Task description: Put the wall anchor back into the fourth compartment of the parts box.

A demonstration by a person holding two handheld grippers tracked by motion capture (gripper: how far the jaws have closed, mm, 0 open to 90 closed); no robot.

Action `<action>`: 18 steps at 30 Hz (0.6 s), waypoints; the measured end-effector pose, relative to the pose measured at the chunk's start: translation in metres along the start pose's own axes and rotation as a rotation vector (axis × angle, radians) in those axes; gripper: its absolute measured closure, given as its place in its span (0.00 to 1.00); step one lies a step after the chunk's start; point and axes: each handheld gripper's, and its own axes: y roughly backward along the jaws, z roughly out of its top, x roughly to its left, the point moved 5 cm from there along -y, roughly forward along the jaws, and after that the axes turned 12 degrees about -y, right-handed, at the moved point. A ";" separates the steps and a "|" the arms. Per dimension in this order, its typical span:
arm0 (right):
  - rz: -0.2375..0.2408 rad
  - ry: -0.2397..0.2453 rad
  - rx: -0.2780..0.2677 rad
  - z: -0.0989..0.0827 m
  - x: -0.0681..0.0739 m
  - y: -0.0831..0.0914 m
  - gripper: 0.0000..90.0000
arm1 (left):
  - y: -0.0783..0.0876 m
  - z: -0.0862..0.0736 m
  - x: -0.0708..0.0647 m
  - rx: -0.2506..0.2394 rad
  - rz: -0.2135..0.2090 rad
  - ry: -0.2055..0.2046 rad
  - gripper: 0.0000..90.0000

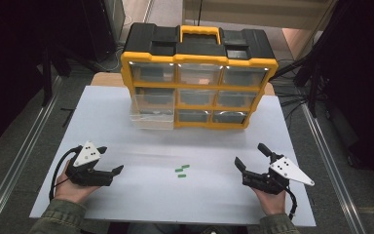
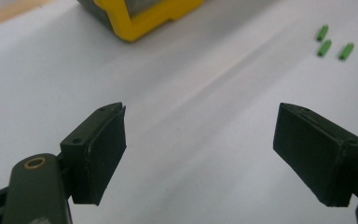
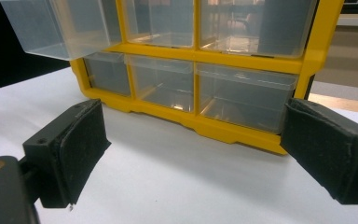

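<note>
White rectangular table top (image 1: 126,122) carries, at its far edge, a yellow-and-black plastic organiser cabinet (image 1: 198,58) with clear drawers; one clear plastic drawer (image 1: 152,117) at lower left stands pulled out. Left gripper (image 1: 111,160) and right gripper (image 1: 253,156) rest near the front edge, well apart, jaws spread wide and empty. Three small green plastic pieces (image 1: 181,169) lie between them on the table.

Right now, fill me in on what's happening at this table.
A person holds the left gripper and right gripper, jaws open and empty, low over the white table. Three small green pieces lie between them, untouched. Behind stands a yellow drawer organizer, with one clear drawer at its lower left pulled out.
</note>
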 end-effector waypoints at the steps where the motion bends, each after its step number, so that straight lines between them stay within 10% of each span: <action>1: 0.000 0.001 0.002 0.000 0.000 0.000 0.08 | -0.001 0.003 0.000 0.053 -0.026 -0.019 0.19; 18: -0.002 0.011 0.014 -0.002 0.000 0.002 0.08 | -0.014 0.011 -0.003 0.418 -0.174 -0.171 0.19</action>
